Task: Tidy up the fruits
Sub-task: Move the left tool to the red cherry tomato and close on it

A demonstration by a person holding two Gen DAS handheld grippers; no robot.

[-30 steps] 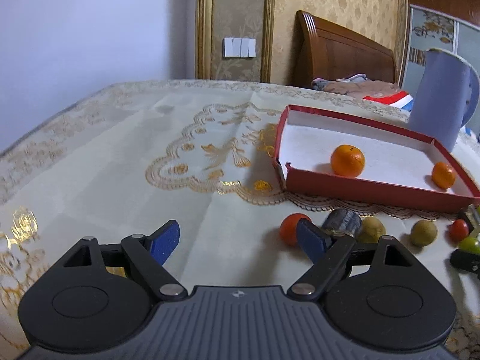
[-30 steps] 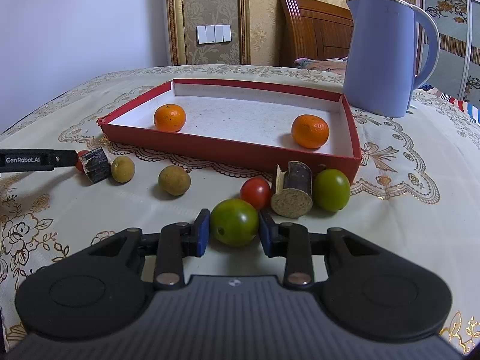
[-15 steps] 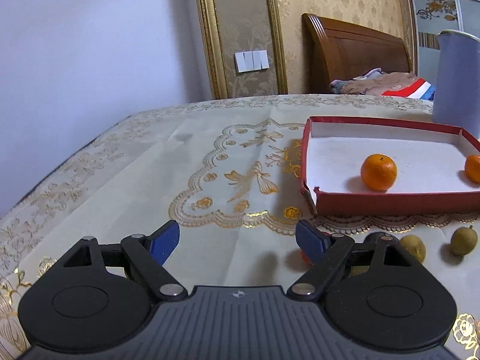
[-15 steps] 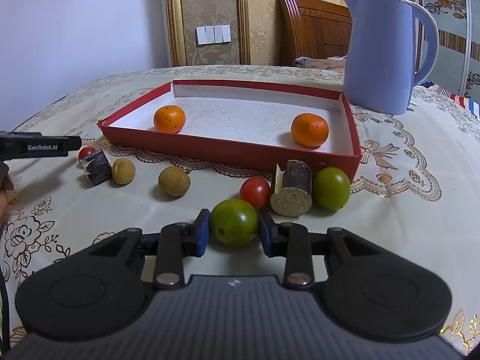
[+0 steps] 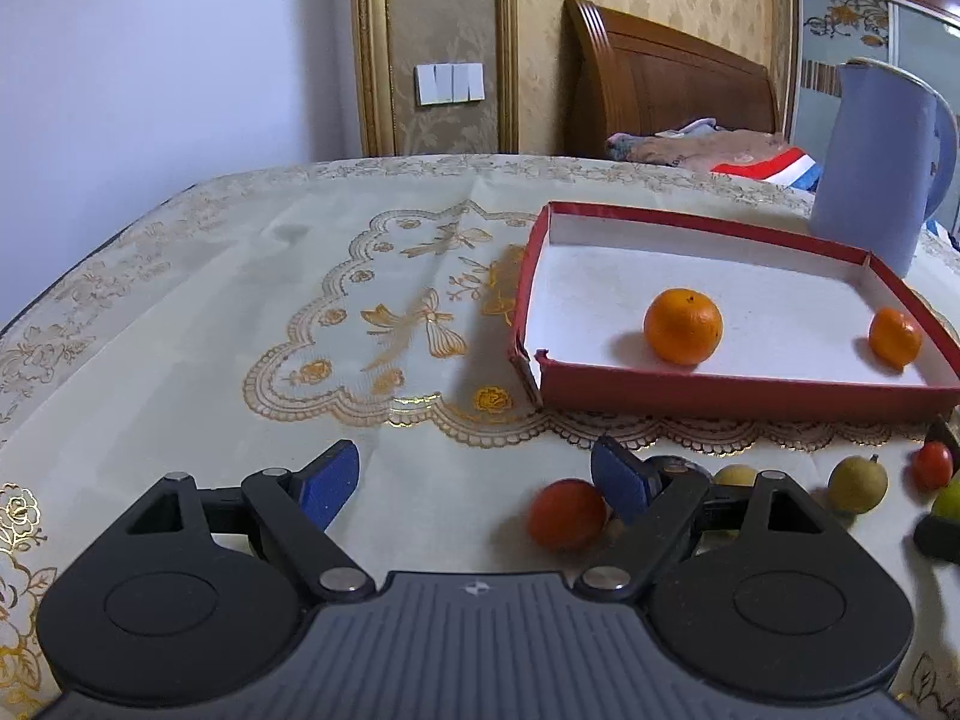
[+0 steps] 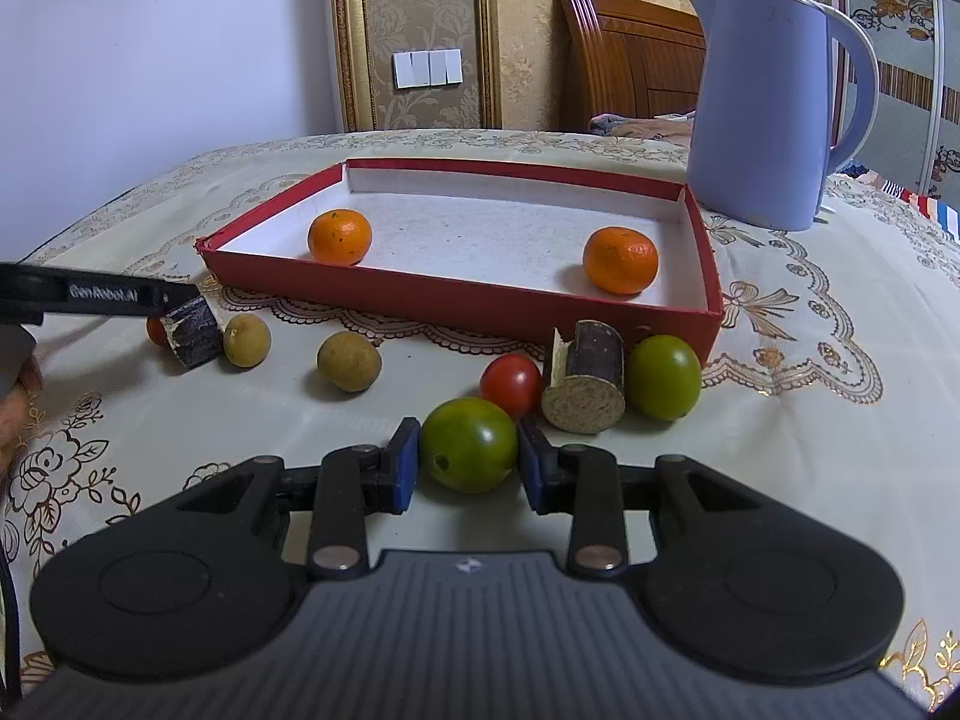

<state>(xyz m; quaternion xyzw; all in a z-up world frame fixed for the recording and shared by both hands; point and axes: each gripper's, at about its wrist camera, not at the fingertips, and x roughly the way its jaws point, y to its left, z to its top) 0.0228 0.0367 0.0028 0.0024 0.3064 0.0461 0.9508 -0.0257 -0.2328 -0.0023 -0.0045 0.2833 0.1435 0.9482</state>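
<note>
While the right tongs [image 6: 468,465] grip a green tomato [image 6: 469,445] resting on the counter [image 6: 810,396], blue pads pressed to both its sides, the pick-up step seems to be in hand. The red tray [image 6: 456,303] lies just beyond, already holding two oranges [image 6: 339,236], so the next move likely calls for lifting the tomato clear of the red cherry tomato [image 6: 511,384] and the cut sugarcane piece [image 6: 585,385] close behind it, then carrying it over the tray's near wall. The left tongs [image 5: 474,483] stand wide open and empty, low over the cloth, with a small red tomato [image 5: 567,514] just inside the right-hand pad [image 5: 618,483]; closing on it would call for shifting that way first.
</note>
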